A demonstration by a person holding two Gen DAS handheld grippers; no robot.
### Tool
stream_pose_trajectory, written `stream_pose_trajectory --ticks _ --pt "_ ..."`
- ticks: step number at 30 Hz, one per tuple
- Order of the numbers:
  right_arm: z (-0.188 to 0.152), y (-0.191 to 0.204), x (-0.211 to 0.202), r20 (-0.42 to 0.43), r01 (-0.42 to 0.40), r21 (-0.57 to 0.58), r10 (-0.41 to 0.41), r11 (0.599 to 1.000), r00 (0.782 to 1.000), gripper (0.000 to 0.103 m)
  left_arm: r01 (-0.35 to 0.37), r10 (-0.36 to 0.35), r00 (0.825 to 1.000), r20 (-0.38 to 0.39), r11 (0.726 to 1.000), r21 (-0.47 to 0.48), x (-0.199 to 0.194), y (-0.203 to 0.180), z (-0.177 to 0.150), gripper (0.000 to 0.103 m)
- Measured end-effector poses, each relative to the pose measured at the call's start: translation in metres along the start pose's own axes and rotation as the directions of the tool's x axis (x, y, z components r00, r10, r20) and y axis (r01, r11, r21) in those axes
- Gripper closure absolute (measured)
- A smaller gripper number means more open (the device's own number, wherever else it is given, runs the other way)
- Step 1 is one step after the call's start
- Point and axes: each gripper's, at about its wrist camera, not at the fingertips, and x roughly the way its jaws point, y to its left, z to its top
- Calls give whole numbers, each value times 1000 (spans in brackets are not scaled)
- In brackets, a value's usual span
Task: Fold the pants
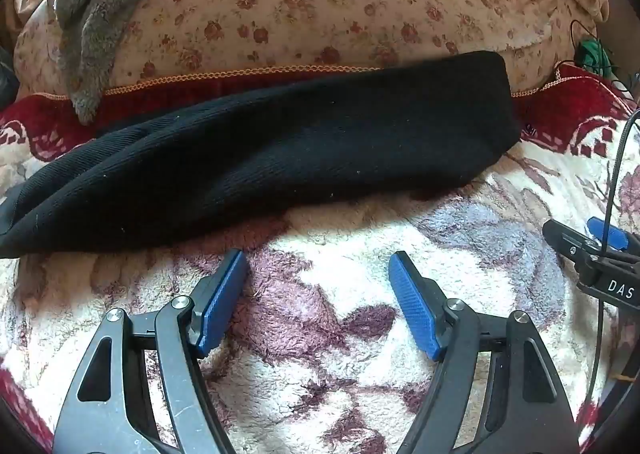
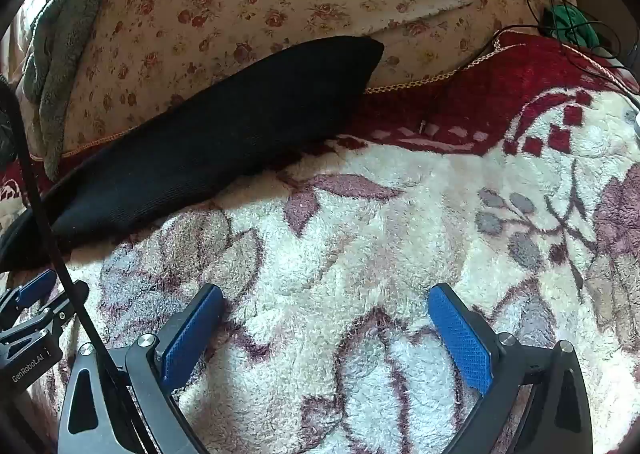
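Observation:
The black pants lie folded into a long flat band on the fluffy floral blanket, running left to right, their far end against the floral cushion. My left gripper is open and empty, just short of the pants' near edge. The pants also show in the right wrist view, up and to the left. My right gripper is open and empty over bare blanket, to the right of the pants. Each gripper shows at the edge of the other's view: the right one, the left one.
A floral cushion stands behind the pants. A grey fleece cloth hangs over its left side. A green object with black cables lies at the far right on the blanket's red border.

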Motion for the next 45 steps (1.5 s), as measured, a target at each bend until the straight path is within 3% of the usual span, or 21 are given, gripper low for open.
stream_pose_trajectory --ticks 20,25,29,35,37,40,45 --pt "4 1 1 -16 -16 -40 15 999 1000 0 1 -1 1000 -17 1000 14 -2 3 1 29" --pt "-2 6 -13 -17 -123 -145 122 982 992 13 32 -30 998 -54 999 36 -11 7 1 29" --pt "-8 13 -25 -18 -171 -159 170 972 985 22 30 -29 999 -39 999 14 -25 15 1 29" --pt "-7 24 -33 -65 -246 -69 241 967 968 23 5 -5 1000 8 1000 -24 -47 41 8 29" --pt "-6 32 -36 -59 -276 -83 271 958 961 23 -3 4 1000 8 999 -34 -49 49 9 29" --pt "-2 38 -36 -52 -322 -54 319 945 946 32 -20 20 1000 12 998 -65 -53 64 11 29" --pt "0 55 -42 -26 -369 -48 368 928 929 33 -36 38 999 20 994 -103 -58 80 10 29"
